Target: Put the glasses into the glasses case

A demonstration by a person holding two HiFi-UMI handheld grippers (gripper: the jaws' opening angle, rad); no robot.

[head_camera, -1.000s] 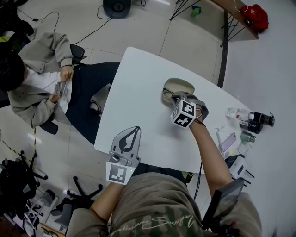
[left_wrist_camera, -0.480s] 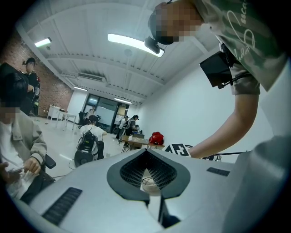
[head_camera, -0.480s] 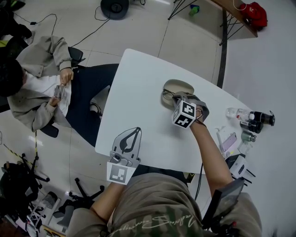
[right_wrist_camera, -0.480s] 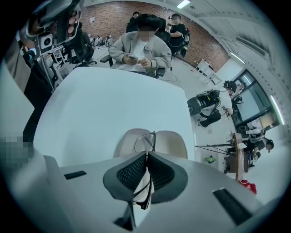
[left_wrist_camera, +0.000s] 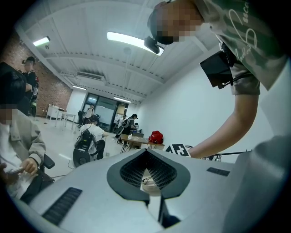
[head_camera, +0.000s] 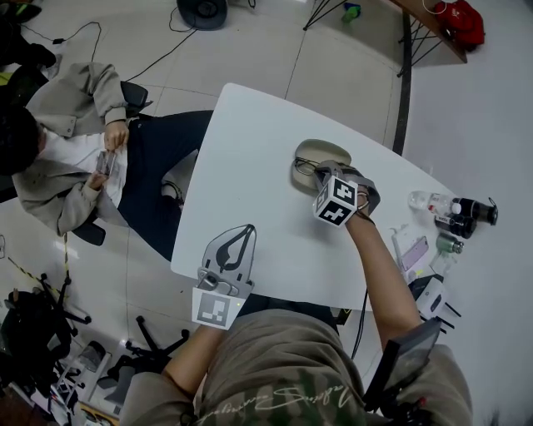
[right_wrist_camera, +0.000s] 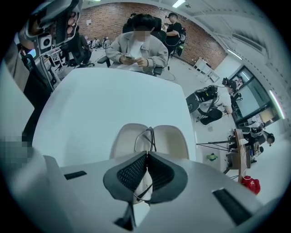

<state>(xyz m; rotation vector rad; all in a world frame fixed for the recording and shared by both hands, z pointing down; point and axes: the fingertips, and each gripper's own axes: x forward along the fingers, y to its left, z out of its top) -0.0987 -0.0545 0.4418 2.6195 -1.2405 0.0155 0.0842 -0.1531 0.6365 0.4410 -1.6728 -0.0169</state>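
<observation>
The right arm was stretched forward over the table (head_camera: 250, 166), its hand-held gripper (head_camera: 319, 172) clenched on the one pair of glasses (right_wrist_camera: 148, 136), held over the one open case (head_camera: 323, 151). The left hand-held gripper (head_camera: 245, 230) sat at the table's near edge, jaws together on nothing. Small bottles (head_camera: 454, 212) stood at the right end. A seated person (head_camera: 67, 158) was on the left.

White table (head_camera: 241, 158); seated person (head_camera: 62, 154) beside it; bottles (head_camera: 454, 215) at right edge; red bag (head_camera: 460, 17) beyond.

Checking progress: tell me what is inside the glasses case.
The glasses, clamped in the right hand-held gripper, hang over the glasses case; the gripper covers its near part.
</observation>
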